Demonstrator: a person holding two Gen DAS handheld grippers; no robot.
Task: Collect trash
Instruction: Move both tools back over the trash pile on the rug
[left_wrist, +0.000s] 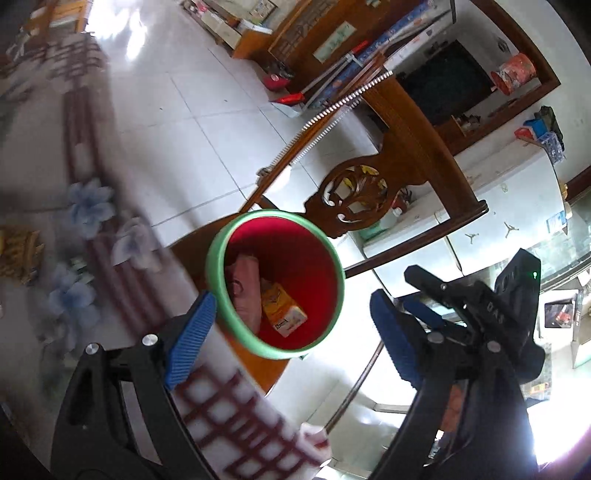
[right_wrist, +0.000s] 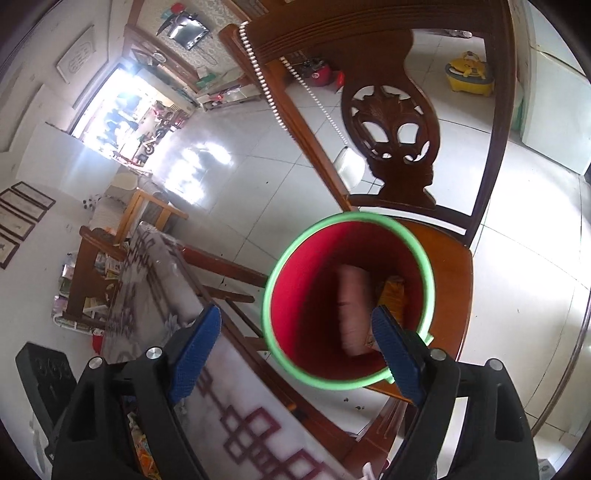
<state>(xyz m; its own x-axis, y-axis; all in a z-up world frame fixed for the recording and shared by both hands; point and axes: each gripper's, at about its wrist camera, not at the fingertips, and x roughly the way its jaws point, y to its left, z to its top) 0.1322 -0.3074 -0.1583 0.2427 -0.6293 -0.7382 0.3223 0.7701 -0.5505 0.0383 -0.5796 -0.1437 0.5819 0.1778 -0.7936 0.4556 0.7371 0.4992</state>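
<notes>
1 bin (left_wrist: 334, 275), 2 wrappers (left_wrist: 245, 291), 1 chair (left_wrist: 402, 155)

A bin (left_wrist: 334, 266) stands on a chair seat (right_wrist: 448, 280) beside the table (left_wrist: 48, 155), holding a carton (left_wrist: 282, 308) and a packet (left_wrist: 245, 291).

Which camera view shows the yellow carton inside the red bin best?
The left wrist view: the yellow carton lies sharp and unblocked in the red bin. In the right wrist view it is blurred and partly hidden behind a blue pad.

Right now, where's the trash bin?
In both wrist views the red bin stands on the wooden chair's seat, beside the table edge.
</notes>
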